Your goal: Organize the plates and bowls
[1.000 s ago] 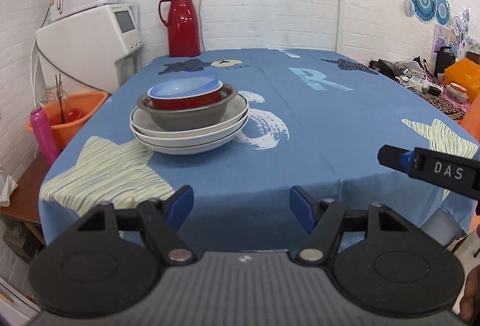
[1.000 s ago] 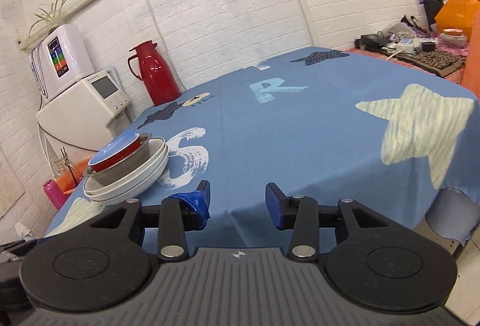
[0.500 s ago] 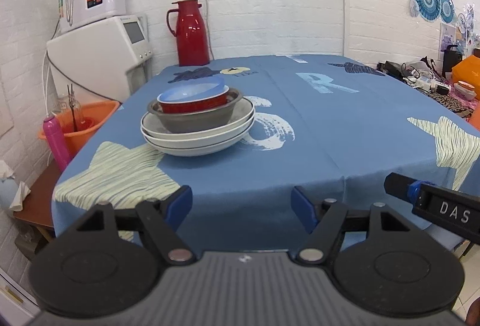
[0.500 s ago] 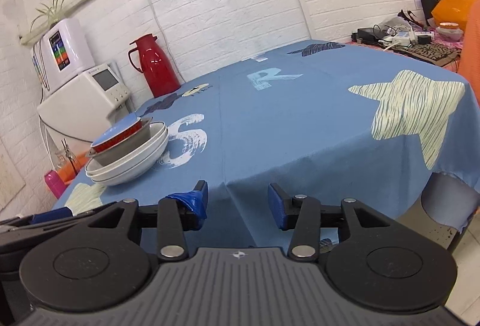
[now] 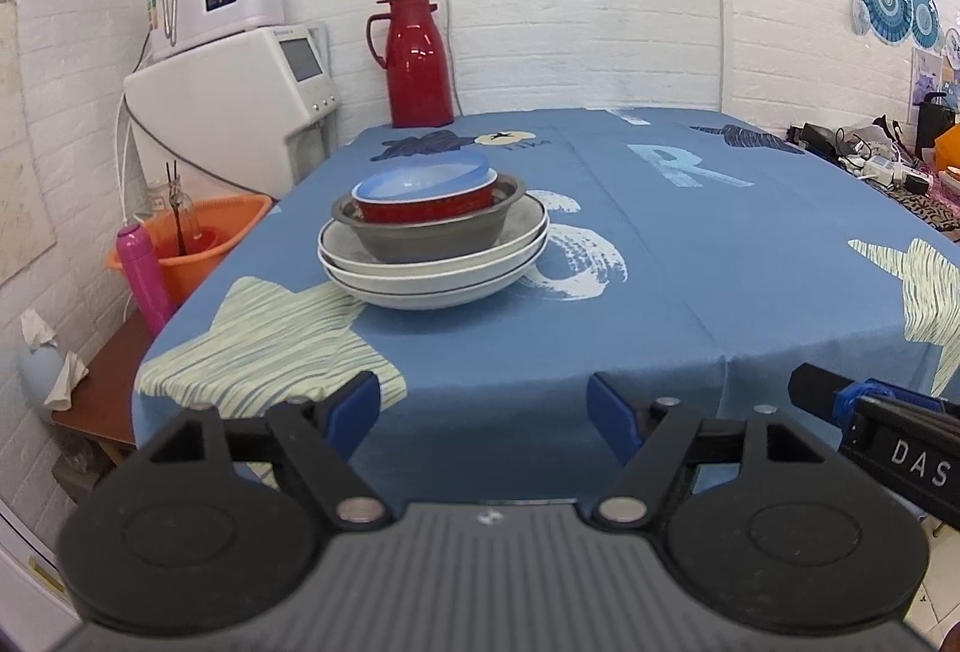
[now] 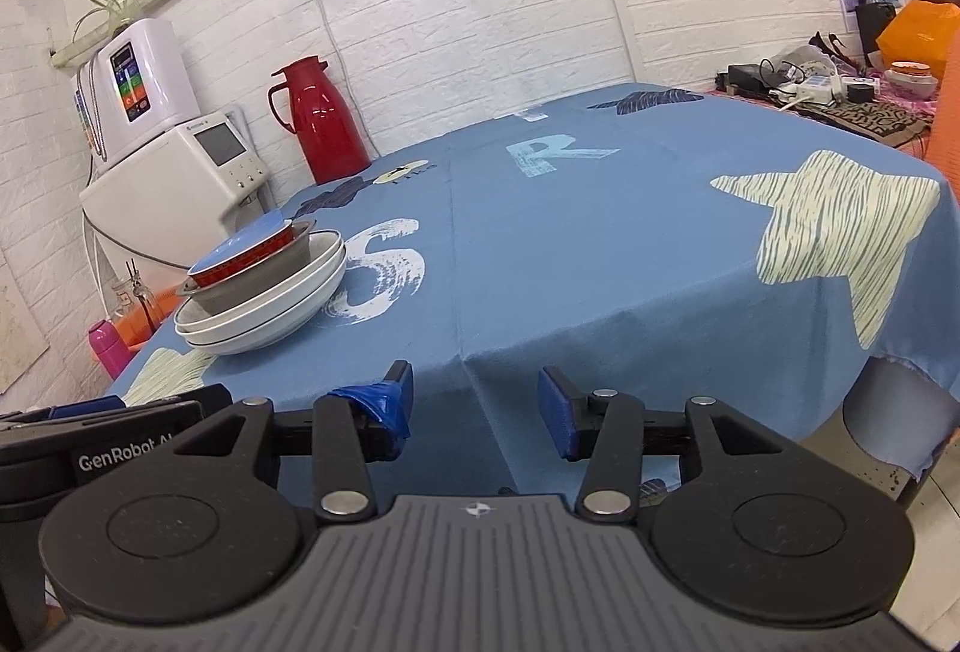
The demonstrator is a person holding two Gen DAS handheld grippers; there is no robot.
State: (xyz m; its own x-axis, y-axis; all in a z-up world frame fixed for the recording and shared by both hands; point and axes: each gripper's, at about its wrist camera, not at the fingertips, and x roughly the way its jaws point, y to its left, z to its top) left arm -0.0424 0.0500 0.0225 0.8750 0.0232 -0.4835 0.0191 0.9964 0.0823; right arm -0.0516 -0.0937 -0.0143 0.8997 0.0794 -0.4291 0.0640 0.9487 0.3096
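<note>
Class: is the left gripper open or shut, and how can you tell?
Open: left gripper has blue fingertips set wide apart, holding nothing.

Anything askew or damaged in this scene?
Yes. The blue plate topping the stack sits tilted across the red bowl, not nested. On the right tongs, one blue finger pad looks crumpled, unlike its flat partner.

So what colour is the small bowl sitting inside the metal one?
Red outside, light blue inside; the left wrist view shows it best.

A home dining corner; white brick walls, a clothed worktop (image 5: pixel 630 292). A red flask (image 5: pixel 417 60) stands by a water dispenser (image 5: pixel 234 111); stacked dishes (image 5: pixel 432 238).
</note>
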